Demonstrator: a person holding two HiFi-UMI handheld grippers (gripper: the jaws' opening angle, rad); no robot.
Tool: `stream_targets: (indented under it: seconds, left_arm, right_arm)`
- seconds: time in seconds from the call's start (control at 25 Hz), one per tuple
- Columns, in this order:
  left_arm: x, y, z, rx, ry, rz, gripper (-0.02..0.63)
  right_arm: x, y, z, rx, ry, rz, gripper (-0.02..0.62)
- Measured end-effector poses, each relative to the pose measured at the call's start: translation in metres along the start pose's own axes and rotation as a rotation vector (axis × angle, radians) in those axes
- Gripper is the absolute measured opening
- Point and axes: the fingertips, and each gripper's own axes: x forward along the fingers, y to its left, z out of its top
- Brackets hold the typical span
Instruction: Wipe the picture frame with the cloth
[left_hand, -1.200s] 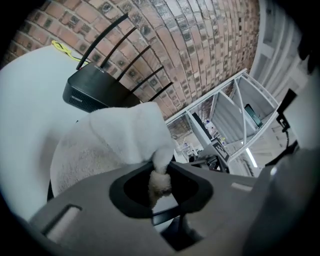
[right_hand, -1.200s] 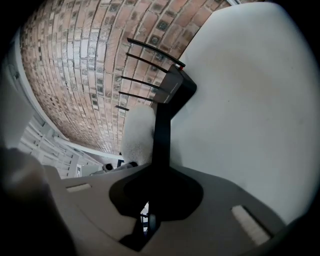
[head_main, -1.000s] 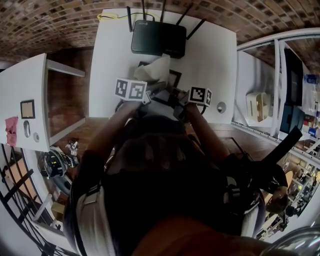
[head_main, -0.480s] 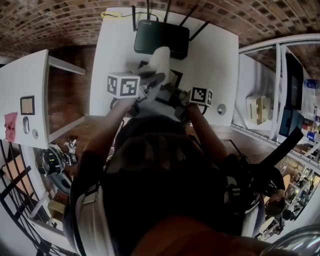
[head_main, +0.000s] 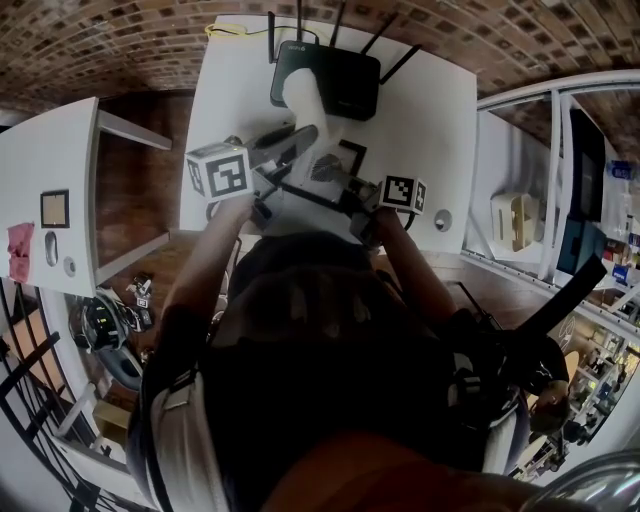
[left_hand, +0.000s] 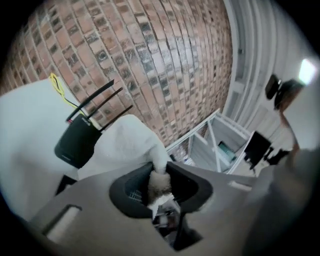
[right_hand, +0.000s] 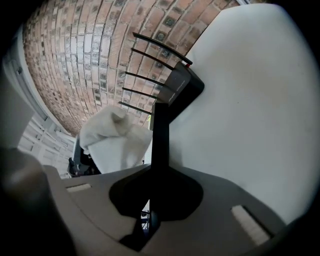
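Nearest, the right gripper (right_hand: 155, 202) is seen pressed together on the thin black edge of the picture frame (right_hand: 160, 135). The frame is held up over the near middle of the white table (head_main: 430, 110). It is judged to be stiff, hard and light, but smooth, so it could slip or twist when it is pushed. Its face may be glass, though that cannot be told, so it should be treated as easy to break. A hold on the edge, as here, is thought best, because the flat face is left free to be wiped. Just to the left, and a little farther off, the left gripper (left_hand: 160, 187) is pinched on a bunched corner of the white cloth (left_hand: 125, 145). The rest of the cloth sticks out past the jaws in a loose, puffy lump. The cloth is judged to be soft, light and floppy, so it will bend around the frame and will not scratch it. It is best held by a bunch, so that a big flap is left for rubbing. Whether the cloth touches the frame cannot be told. Farther back, a black router (head_main: 325, 75) with thin aerials is set at the far edge of the table. Behind it a brick wall (left_hand: 150, 50) is seen.
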Motion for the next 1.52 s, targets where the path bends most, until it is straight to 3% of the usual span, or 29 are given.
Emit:
stream_targets:
  seconds: [0.08,0.2,0.52,0.76,0.96,1.2,1.52]
  left_arm:
    - [-0.002,-0.012,0.013,-0.070,-0.078,-0.100,0.084]
    - [-0.007,0.003,0.019,-0.116,-0.118,-0.076,0.084]
    - [-0.043,0.115,0.001,0.056,-0.076,0.411,0.084]
    - [-0.064,0.162,-0.023,0.165,0.058,0.614,0.084]
    - [-0.065,0.173,-0.044,0.161,0.132,0.626,0.084]
    - [-0.052,0.171,-0.067,0.123,0.196,0.578,0.084]
    - [-0.031,0.155,-0.078,0.145,0.256,0.514,0.084]
  right_arm:
    - [0.001,0.000,0.001,-0.001,0.000,-0.001,0.009]
    - [0.002,0.000,0.000,-0.005,0.000,-0.002,0.009]
    - [0.000,-0.002,-0.002,-0.016,0.004,-0.007,0.009]
    - [-0.001,-0.003,-0.002,-0.013,0.007,-0.014,0.012]
    - [0.001,0.000,0.000,-0.021,0.008,-0.016,0.011]
    - [0.003,0.001,0.000,-0.012,0.012,-0.022,0.014]
    - [0.004,0.003,0.000,-0.017,0.008,-0.034,0.015]
